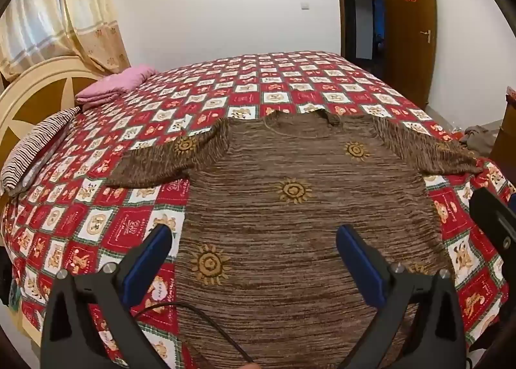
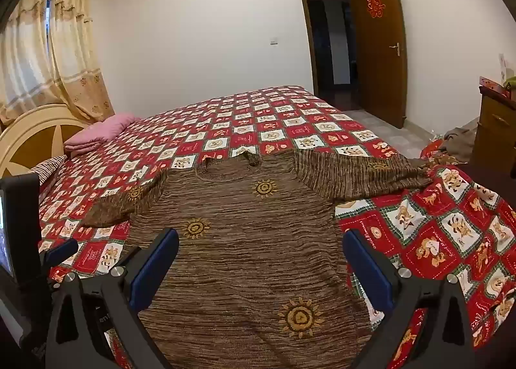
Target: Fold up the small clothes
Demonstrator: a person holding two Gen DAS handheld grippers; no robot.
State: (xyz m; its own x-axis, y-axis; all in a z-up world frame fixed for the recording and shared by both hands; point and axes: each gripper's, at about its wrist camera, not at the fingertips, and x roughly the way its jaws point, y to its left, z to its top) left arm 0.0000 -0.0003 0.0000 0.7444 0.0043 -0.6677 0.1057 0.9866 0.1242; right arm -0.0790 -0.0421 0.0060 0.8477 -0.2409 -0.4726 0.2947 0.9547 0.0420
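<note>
Here the brown sweater (image 1: 290, 207) lies flat on the checkered bedspread (image 1: 96, 207), both the left gripper (image 1: 254, 240) and right gripper (image 2: 261, 246) spread wide and empty above it, so a pinch could catch the cover too.

Bed (image 1: 225, 85) w/ red checked quilt, brown sweater (image 1: 290, 224) flat, pink blanket (image 1: 113, 86), striped pillow (image 1: 38, 146)

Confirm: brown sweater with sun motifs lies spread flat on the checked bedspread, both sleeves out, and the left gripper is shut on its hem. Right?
Not quite. The left gripper is open, its jaws wide apart above the brown sweater and gripping nothing; the left wrist view shows this. The rest holds: the sweater lies spread flat on the checked bedspread, both sleeves out.
</note>
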